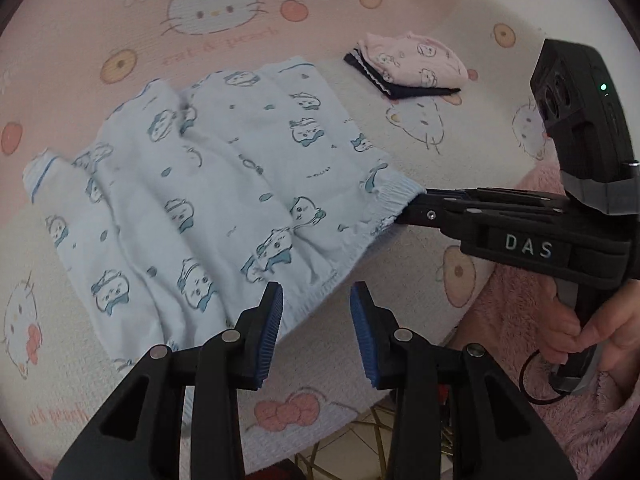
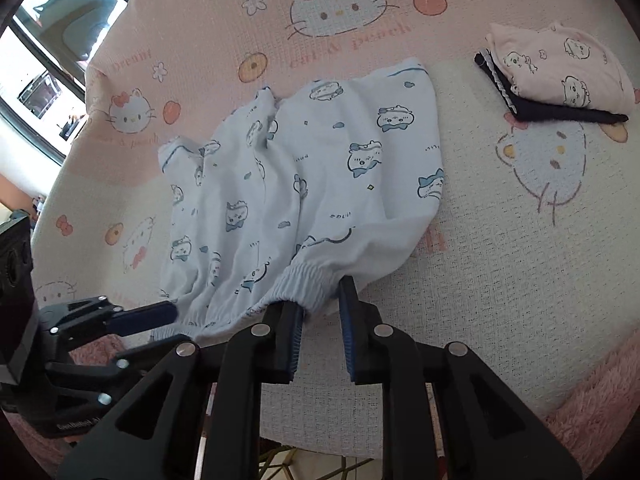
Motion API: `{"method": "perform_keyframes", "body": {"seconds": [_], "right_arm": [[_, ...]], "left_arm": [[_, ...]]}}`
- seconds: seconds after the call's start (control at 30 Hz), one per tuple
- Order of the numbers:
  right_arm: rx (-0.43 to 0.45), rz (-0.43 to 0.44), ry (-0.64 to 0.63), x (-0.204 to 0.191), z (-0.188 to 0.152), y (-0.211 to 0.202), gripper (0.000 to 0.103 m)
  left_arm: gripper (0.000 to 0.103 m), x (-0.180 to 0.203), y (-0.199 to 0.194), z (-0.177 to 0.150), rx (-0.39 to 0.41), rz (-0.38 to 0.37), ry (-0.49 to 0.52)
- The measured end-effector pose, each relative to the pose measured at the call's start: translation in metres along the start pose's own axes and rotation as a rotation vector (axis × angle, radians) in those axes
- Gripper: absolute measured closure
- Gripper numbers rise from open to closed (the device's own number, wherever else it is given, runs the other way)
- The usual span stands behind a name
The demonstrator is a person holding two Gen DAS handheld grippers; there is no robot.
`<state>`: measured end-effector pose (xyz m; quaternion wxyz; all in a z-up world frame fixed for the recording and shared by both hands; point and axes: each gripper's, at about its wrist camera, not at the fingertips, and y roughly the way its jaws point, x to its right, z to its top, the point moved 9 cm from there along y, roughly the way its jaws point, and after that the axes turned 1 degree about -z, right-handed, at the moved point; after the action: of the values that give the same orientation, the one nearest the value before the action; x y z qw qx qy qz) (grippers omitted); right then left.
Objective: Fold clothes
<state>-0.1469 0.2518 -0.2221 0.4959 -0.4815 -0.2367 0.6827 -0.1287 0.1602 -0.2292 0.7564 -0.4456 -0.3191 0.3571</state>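
So we've got the light blue cotton shorts with the little cartoon-animal print [image 1: 224, 200] lying crumpled on the table [image 2: 520, 280], elastic waistband towards us at the near edge and the two leg hems pointing away, so the long axis runs from us out across the table. The table is covered with a pink-and-cream waffle-textured cloth with cartoon cats and peaches [image 1: 224, 12]. Off to the far right on it, well apart from the shorts, sits a folded pile: a pink printed garment [image 2: 560, 68] on top of a dark navy one [image 2: 568, 114].

Our right gripper [image 2: 320, 300] has the waistband bunched between its fingers, and we can't tell if the pads really press on it. Our left gripper [image 1: 316, 300] hangs over the waistband edge, fingers apart with nothing between them.

Beyond the table there's a window [image 2: 44, 76] on the left, fluffy pink fabric [image 1: 520, 320] by the near edge, and tiled floor [image 1: 344, 448] underneath.
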Motion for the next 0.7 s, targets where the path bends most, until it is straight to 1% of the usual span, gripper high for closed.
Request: {"method": "perform_keyframes", "body": {"seconds": [0.1,0.23,0.27,0.3,0.33,0.43,0.5,0.63,0.7], "right_arm": [[-0.012,0.002,0.009,-0.003,0.003,0.004,0.085],[-0.017,0.019,0.025,-0.001,0.005,0.011,0.085],[-0.011,0.027,0.032,0.000,0.007,0.010,0.085],[-0.009,0.037,0.041,-0.001,0.008,0.012,0.085],[-0.008,0.047,0.050,-0.001,0.010,0.013,0.085],[-0.015,0.071,0.091,0.001,0.011,0.019,0.085],[-0.016,0.073,0.112,0.004,0.013,0.021,0.085],[-0.028,0.108,0.125,0.001,0.011,0.018,0.083],[-0.046,0.107,0.108,-0.007,0.007,0.020,0.080]], "left_arm": [[0.066,0.015,0.017,0.020,-0.025,0.012,0.049],[0.067,0.029,0.031,0.035,-0.046,0.000,0.102],[0.070,0.029,0.033,0.037,-0.046,0.012,0.106],[0.084,0.028,0.034,0.039,-0.046,0.025,0.108],[0.092,0.027,0.036,0.041,-0.045,0.037,0.111],[0.096,0.026,0.041,0.046,-0.045,0.075,0.120],[0.097,0.017,0.037,0.049,-0.034,0.083,0.086],[0.097,-0.013,0.019,0.055,-0.002,0.059,-0.027],[0.097,-0.020,0.008,0.056,0.015,0.008,-0.083]]}}
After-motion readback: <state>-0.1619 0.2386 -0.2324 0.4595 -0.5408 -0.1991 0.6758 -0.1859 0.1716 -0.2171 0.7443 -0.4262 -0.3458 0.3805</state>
